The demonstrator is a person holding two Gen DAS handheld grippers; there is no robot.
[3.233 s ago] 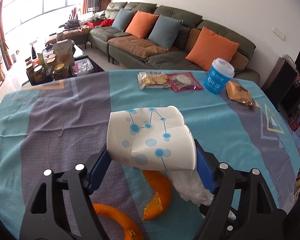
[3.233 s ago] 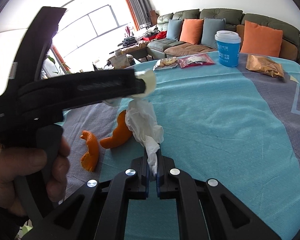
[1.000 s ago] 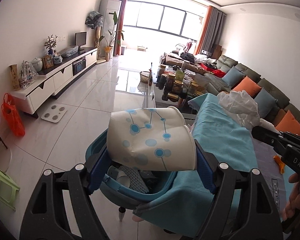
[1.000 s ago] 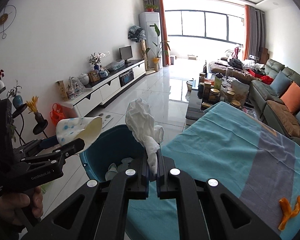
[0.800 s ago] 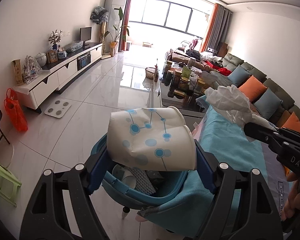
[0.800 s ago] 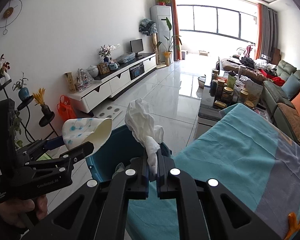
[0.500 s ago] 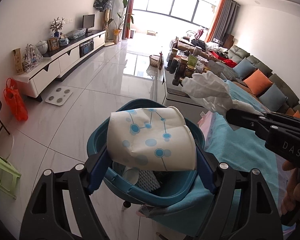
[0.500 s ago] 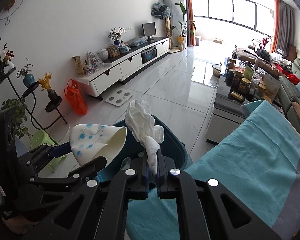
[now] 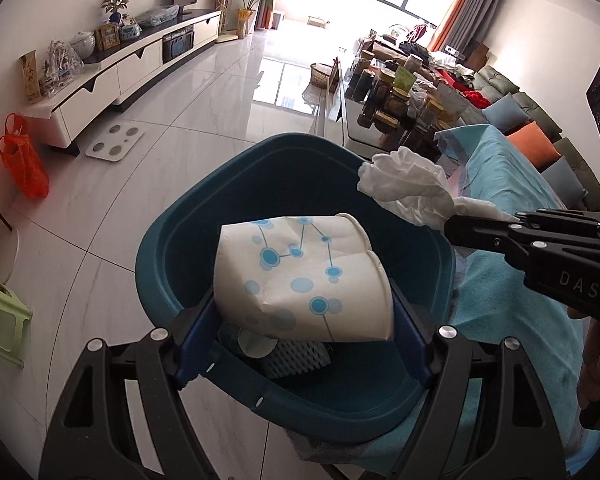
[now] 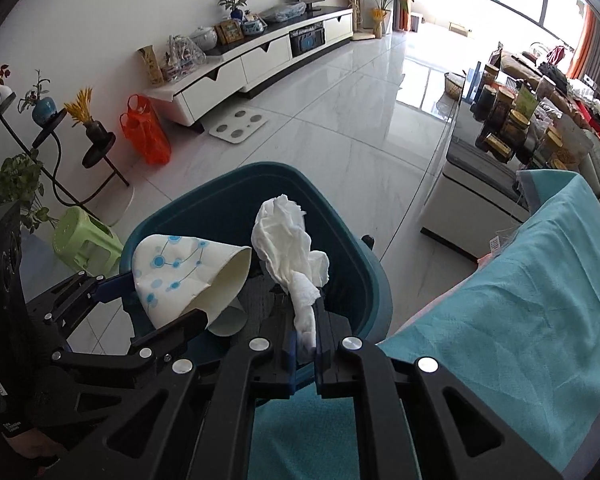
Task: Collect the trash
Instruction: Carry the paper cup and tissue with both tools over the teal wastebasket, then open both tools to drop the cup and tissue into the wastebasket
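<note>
Trash bin [image 9: 160, 264], a dark teal tub beside the cloth-covered bench [image 10: 540, 320], sat right under both my loads so each could drop straight in. My left tongs [image 9: 300, 320] were clamped wide across a crushed paper cup [image 9: 300, 276], held over the opening. My right tongs [image 10: 304, 344] were pinched nearly together on a crumpled tissue [image 10: 288, 240], poised above it too.

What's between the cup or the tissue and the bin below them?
Nothing visible. The cup in the left gripper and the tissue in the right gripper both hang over the open bin, which holds only earlier trash.
</note>
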